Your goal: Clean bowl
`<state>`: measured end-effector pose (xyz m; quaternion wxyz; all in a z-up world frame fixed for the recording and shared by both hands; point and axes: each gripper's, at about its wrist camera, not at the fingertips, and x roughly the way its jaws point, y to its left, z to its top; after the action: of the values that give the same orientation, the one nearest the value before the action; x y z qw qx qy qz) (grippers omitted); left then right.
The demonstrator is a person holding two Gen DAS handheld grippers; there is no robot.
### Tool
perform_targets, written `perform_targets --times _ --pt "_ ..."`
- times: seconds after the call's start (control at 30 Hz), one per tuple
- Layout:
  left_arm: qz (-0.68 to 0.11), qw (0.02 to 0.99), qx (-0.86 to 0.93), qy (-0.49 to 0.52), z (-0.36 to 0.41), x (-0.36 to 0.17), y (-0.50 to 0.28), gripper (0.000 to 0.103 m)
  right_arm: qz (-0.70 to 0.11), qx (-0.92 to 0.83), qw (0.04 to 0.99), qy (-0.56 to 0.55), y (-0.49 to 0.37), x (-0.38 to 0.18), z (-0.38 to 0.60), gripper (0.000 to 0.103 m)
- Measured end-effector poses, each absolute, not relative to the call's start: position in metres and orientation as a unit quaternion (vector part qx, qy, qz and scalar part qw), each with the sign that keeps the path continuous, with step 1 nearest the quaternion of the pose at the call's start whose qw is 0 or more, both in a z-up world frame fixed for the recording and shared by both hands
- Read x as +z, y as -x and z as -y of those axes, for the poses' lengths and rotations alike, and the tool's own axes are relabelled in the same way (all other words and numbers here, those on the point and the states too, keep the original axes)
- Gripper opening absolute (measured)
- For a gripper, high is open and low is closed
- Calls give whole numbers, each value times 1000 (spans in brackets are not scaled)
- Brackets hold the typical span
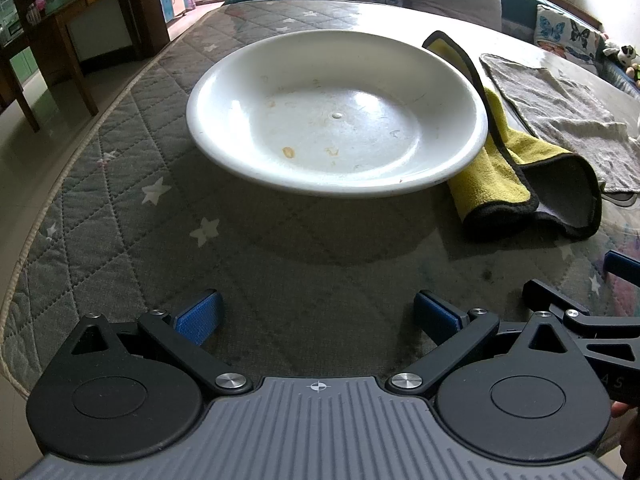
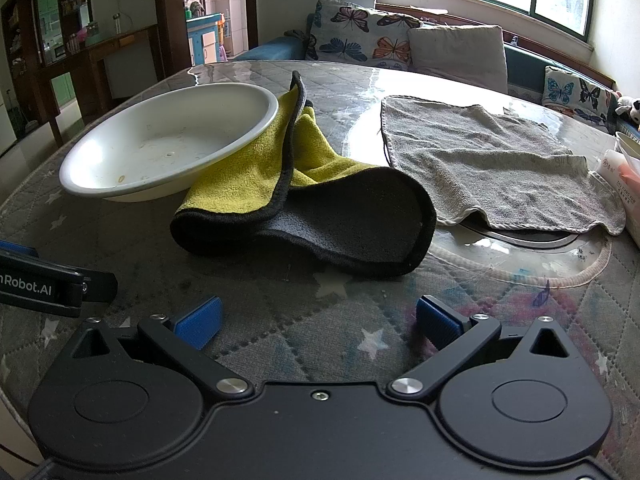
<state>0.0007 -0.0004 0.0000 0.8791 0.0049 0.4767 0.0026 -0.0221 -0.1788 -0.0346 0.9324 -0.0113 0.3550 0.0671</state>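
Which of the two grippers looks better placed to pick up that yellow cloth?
Probably the right gripper: open, it faces the yellow-and-black microfibre cloth directly. The left gripper faces the stained white bowl.

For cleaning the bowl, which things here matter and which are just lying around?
For the job:
white bowl, stained inside
yellow and grey cloth, touching the bowl's rim
left claw and right claw, both open

Lying about:
grey towel
butterfly cushions

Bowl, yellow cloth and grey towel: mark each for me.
bowl [image 1: 340, 120], left wrist view, centre of its stained inside.
yellow cloth [image 2: 236, 184], right wrist view, its yellow face.
grey towel [image 2: 480, 160], right wrist view, its middle.
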Motion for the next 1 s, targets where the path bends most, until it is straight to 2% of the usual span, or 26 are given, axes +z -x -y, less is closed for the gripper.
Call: perform_targets --times 1.0 --pt "-486 874 0 -7 1 1 -6 103 -356 72 932 15 21 -32 178 103"
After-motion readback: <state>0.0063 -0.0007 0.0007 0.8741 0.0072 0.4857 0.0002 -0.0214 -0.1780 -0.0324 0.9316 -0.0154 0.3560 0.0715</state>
